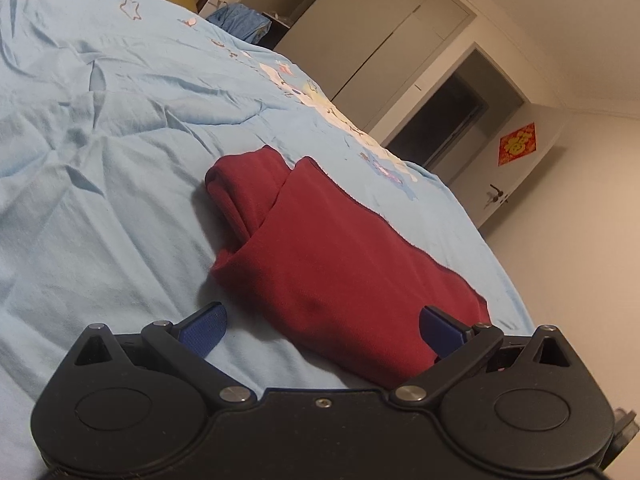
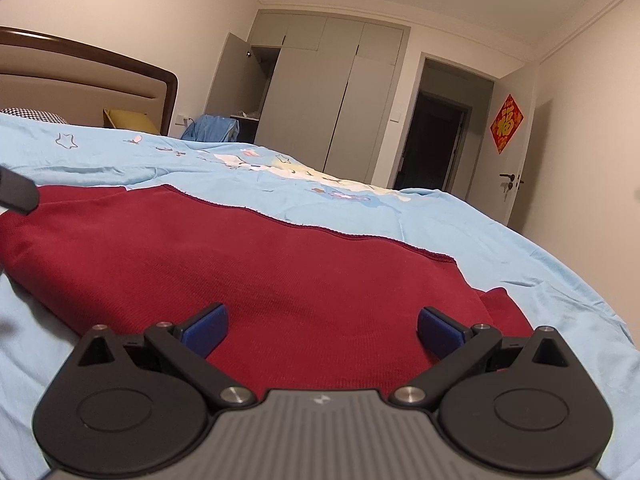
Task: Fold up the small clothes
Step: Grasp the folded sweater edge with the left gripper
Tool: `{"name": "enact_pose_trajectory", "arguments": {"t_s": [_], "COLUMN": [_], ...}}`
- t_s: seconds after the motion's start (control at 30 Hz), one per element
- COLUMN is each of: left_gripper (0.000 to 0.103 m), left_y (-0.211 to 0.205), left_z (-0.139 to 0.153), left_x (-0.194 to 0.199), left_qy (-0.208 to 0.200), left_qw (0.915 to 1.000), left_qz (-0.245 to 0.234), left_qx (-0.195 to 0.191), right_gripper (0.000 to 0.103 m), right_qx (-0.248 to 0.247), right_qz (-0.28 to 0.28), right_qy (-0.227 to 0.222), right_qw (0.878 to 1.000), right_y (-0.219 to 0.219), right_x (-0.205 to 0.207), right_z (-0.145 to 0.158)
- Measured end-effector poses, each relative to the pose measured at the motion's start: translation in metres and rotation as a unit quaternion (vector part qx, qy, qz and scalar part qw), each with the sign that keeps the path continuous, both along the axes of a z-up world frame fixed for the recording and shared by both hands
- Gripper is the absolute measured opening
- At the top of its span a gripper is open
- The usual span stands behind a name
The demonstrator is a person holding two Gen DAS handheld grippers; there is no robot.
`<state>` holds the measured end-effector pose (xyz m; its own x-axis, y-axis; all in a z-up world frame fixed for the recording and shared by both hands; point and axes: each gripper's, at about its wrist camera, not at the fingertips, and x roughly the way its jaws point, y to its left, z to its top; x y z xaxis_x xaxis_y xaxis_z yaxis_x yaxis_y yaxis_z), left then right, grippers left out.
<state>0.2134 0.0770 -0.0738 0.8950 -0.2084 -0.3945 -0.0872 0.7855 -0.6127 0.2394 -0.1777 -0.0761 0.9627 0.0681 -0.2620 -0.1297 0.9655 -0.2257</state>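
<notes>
The folded garment [image 1: 332, 260] lies on the bedsheet [image 1: 120, 160], near the bed's right edge. The left gripper [image 1: 322, 330] sits at the garment's near left corner; the right gripper [image 2: 323, 330] sits over its near edge. Far left stands the headboard [image 2: 100, 76] with a pillow [image 2: 128, 120] before it. Beyond the bed stand the wardrobe [image 2: 340, 100], then a doorway [image 2: 436, 140] to its right, and the door [image 2: 516, 152] rightmost.

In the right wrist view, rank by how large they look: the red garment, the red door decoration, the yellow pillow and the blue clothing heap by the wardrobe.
1. red garment, by far, though it lies nearest the camera.
2. blue clothing heap and yellow pillow: too alike to rank.
3. red door decoration, slightly smaller, and farther away.
</notes>
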Motion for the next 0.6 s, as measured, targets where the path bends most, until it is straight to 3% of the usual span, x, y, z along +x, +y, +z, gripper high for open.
{"name": "enact_pose_trajectory", "arguments": {"t_s": [0.13,0.3,0.43,0.5,0.6], "left_gripper": [0.081,0.048,0.029,0.021,0.017], "left_y": [0.005,0.014,0.016,0.013,0.001], "left_z": [0.0,-0.002,0.0,0.005,0.018], "left_x": [0.018,0.043,0.055,0.056,0.056], "left_qy": [0.019,0.04,0.051,0.047,0.026], "left_qw": [0.9988,0.994,0.9914,0.9918,0.9927], "left_qz": [0.043,0.099,0.119,0.119,0.101], "left_qx": [-0.011,-0.023,-0.017,0.0,0.06], "right_gripper": [0.103,0.103,0.103,0.103,0.103], "right_qx": [-0.003,-0.006,-0.002,0.011,0.032], "right_qz": [-0.002,-0.003,-0.001,0.001,-0.011], "right_qy": [-0.003,-0.005,-0.001,0.002,-0.007], "right_qw": [1.0,1.0,1.0,1.0,0.999], "right_y": [0.002,0.003,0.002,-0.003,-0.017], "right_x": [0.0,-0.001,0.0,0.0,-0.005], "right_z": [0.0,-0.001,0.001,0.005,0.015]}}
